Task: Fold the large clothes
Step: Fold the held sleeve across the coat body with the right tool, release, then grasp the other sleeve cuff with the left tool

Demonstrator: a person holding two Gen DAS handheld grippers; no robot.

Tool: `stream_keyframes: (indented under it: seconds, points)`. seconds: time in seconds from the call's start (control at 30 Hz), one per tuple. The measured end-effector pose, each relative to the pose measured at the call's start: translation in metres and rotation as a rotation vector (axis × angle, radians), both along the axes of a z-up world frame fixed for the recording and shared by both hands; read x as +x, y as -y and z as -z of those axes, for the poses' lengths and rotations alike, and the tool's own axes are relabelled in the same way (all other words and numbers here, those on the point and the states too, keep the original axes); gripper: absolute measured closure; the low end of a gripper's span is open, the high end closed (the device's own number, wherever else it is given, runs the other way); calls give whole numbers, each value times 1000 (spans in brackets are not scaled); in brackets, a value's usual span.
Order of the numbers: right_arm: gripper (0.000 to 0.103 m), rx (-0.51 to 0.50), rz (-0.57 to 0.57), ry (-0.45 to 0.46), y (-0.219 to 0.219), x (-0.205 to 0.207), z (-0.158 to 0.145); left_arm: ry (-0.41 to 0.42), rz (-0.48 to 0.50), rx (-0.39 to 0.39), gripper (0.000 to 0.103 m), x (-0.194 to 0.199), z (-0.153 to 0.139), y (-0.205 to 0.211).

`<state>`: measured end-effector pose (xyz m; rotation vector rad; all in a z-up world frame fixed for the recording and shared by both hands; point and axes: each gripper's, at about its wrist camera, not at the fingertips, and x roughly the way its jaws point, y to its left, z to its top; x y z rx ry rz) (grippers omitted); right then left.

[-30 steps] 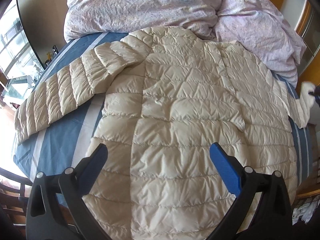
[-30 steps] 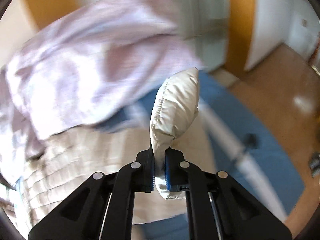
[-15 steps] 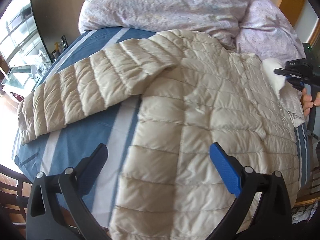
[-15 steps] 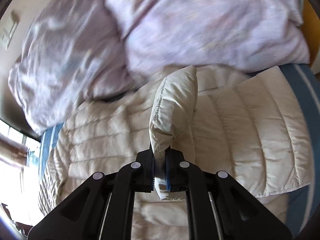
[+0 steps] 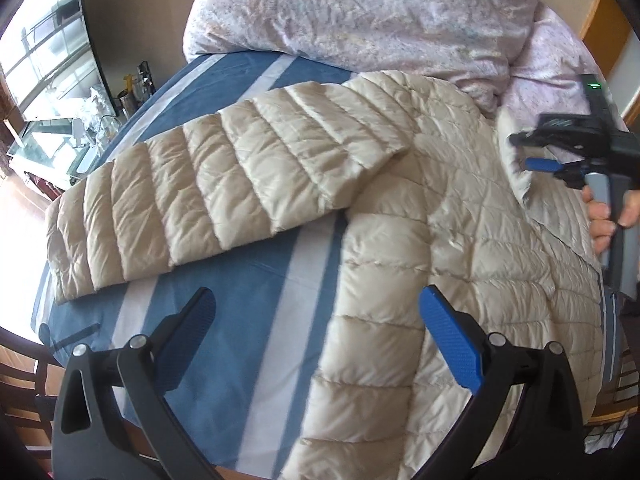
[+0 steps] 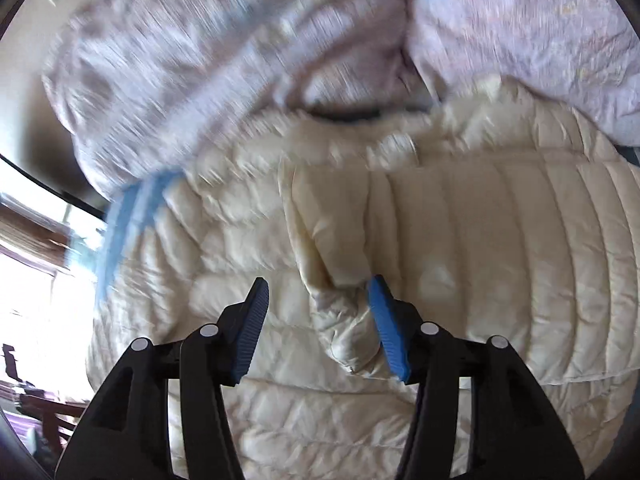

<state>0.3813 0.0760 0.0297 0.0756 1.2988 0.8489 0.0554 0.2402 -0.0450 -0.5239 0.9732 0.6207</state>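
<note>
One cream quilted jacket (image 5: 460,220) covers the striped bed (image 5: 240,288), two pillows (image 5: 360,16) beyond both jaws; left gripper (image 5: 316,328) gapes empty, right gripper (image 6: 316,312) is opening around a sleeve cuff (image 6: 348,340).

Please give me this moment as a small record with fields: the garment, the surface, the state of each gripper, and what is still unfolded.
garment: cream quilted jacket
surface: blue striped bed cover
bedding behind: lilac duvet
left gripper: open, holds nothing
right gripper: jaws opening, sleeve cuff lies between them
folded: one sleeve laid over the jacket body
unfolded: other sleeve spread out on the cover
</note>
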Motion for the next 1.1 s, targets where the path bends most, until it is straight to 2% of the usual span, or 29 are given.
stream_keyframes:
  seconds: [0.1, 0.17, 0.2, 0.3, 0.43, 0.6, 0.7, 0.73, 0.9, 1.1]
  points:
    - [49, 85, 34, 68, 13, 7, -26, -8, -25, 1, 2, -6, 3, -14]
    - [49, 53, 80, 139, 20, 15, -34, -13, -48, 4, 2, -11, 5, -24]
    - [49, -4, 102, 164, 23, 20, -30, -17, -65, 4, 2, -15, 6, -31]
    - [53, -115, 127, 129, 23, 28, -4, -23, -109, 9, 2, -25, 8, -49]
    - [53, -174, 111, 92, 13, 16, 24, -36, -164, 19, 2, -42, 11, -73]
    - [53, -286, 79, 94, -7, 2, 49, -49, -217, 30, 2, -64, 12, -98]
    - [50, -381, 57, 183, -16, -9, 58, -54, -251, 27, 2, -77, 13, -113]
    - [50, -398, 48, 215, -18, -13, 58, -51, -264, 20, 2, -83, 14, -119]
    - [50, -400, 48, 193, -9, -14, 55, -50, -370, -31, 2, -115, 21, -149]
    - [49, -410, 30, 188, -16, -12, 56, 8, -482, -147, 2, -155, 34, -184]
